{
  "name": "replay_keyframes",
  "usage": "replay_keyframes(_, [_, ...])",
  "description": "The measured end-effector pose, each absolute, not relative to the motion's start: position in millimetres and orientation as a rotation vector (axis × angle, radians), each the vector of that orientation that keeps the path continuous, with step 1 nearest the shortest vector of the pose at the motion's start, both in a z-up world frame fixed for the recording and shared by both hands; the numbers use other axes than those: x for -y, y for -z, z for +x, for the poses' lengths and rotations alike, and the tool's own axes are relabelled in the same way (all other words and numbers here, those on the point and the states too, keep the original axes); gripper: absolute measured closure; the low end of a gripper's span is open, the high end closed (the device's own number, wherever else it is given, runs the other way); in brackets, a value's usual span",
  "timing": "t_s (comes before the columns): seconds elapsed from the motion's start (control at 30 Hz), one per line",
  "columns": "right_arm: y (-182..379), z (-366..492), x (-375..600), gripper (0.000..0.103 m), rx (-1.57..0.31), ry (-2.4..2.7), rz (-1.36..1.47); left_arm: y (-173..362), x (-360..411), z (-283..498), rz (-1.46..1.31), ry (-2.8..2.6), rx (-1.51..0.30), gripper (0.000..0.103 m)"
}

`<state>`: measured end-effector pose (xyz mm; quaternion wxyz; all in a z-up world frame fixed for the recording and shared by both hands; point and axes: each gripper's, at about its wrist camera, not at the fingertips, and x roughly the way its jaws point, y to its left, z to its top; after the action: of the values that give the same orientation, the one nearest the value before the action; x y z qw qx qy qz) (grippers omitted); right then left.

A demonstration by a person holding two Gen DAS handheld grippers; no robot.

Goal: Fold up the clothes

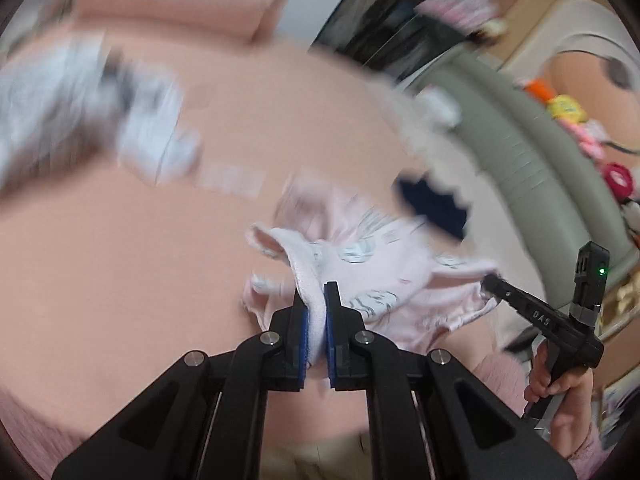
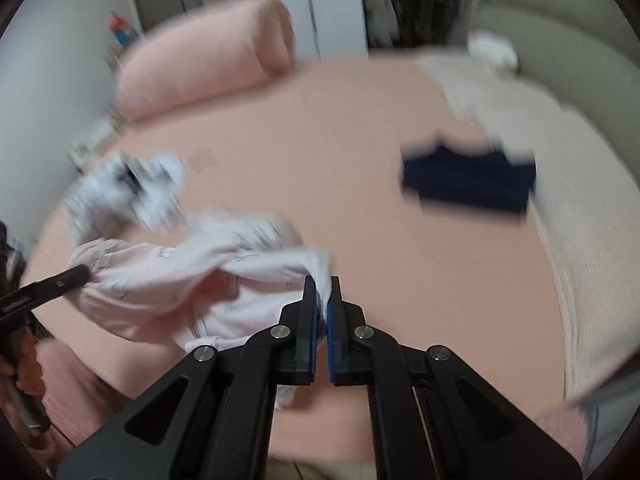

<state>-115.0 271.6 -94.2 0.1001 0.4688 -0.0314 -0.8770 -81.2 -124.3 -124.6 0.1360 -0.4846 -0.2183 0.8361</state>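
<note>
A pale pink printed garment [image 1: 384, 280] hangs stretched between both grippers above the pink bed [image 1: 120, 264]. My left gripper [image 1: 318, 292] is shut on one edge of it, cloth pinched between the blue pads. In the right wrist view the same garment [image 2: 180, 280] sags to the left, and my right gripper [image 2: 323, 286] is shut on its other edge. The right gripper [image 1: 490, 282] shows in the left wrist view, held by a hand [image 1: 556, 376]. The left gripper's tip [image 2: 82, 272] shows at the left of the right wrist view.
A white and grey crumpled garment [image 2: 128, 192] lies on the bed's left side. A folded navy garment [image 2: 472, 180] lies to the right, by a light blanket [image 2: 560, 200]. A pink bolster [image 2: 200, 68] lies at the far end, a grey padded edge [image 2: 560, 32] on the right.
</note>
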Motion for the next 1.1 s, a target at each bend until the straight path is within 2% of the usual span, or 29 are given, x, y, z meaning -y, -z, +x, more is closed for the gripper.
replay_keyframes(0.1, [128.2,-115.0,-273.0,0.098,0.128,2.512,1.530,166.9,129.3,-77.2,-1.575,-2.356,0.673,0.090])
replay_keyframes(0.13, [130.1,-114.8,-271.5,0.091,0.126,2.510,1.541,173.5,132.7,-77.6,-1.600,-2.324,0.698,0.085])
replay_keyframes(0.17, [132.1,-114.6,-269.9,0.075,0.125,2.508,1.551,172.8,138.2,-77.9,-1.587,-2.321,0.731,0.069])
replay_keyframes(0.2, [131.2,-115.1,-269.3,0.066,0.131,2.510,1.542,169.6,144.4,-77.8,-1.558,-2.334,0.766,0.053])
replay_keyframes(0.23, [127.6,-116.2,-269.6,0.056,0.146,2.518,1.511,166.0,148.8,-77.7,-1.526,-2.356,0.789,0.049])
replay_keyframes(0.3, [120.5,-122.3,-269.0,0.039,0.127,2.559,1.443,156.2,158.0,-81.2,-1.459,-2.427,0.814,0.048])
replay_keyframes(0.33, [119.9,-125.7,-266.7,0.028,0.108,2.568,1.413,153.8,159.7,-85.1,-1.437,-2.445,0.814,0.048])
replay_keyframes(0.4, [128.7,-133.9,-256.6,0.023,0.066,2.538,1.397,161.6,150.0,-99.9,-1.479,-2.368,0.783,0.045])
replay_keyframes(0.43, [139.6,-141.0,-249.3,0.024,0.042,2.498,1.436,169.3,142.9,-107.1,-1.535,-2.322,0.760,0.045])
replay_keyframes(0.47, [144.9,-143.8,-246.8,0.032,0.036,2.482,1.454,175.7,133.6,-108.5,-1.578,-2.314,0.706,0.045])
replay_keyframes(0.5, [144.5,-142.3,-249.3,0.046,0.049,2.491,1.453,180.8,123.4,-107.2,-1.609,-2.324,0.639,0.050])
replay_keyframes(0.53, [144.1,-140.8,-251.7,0.082,0.062,2.500,1.451,185.9,113.3,-105.8,-1.638,-2.333,0.570,0.061])
replay_keyframes(0.57, [143.7,-139.2,-254.2,0.091,0.076,2.510,1.449,185.4,109.9,-103.1,-1.639,-2.349,0.534,0.092])
replay_keyframes(0.67, [142.5,-134.7,-261.6,0.096,0.116,2.537,1.444,172.6,115.4,-94.1,-1.585,-2.422,0.504,0.095])
replay_keyframes(0.83, [140.5,-127.0,-273.8,0.098,0.183,2.583,1.433,112.7,182.1,-82.3,-1.397,-2.661,0.672,0.097])
replay_keyframes(0.9, [140.5,-125.5,-280.8,0.098,0.179,2.606,1.462,92.2,199.6,-72.0,-1.364,-2.750,0.676,0.097])
replay_keyframes(1.0, [141.0,-123.9,-292.4,0.097,0.154,2.642,1.523,95.9,214.2,-61.0,-1.509,-2.785,0.660,0.096])
replay_keyframes(1.1, [141.4,-122.3,-304.0,0.095,0.129,2.677,1.585,125.5,215.1,-61.2,-1.752,-2.725,0.623,0.089])
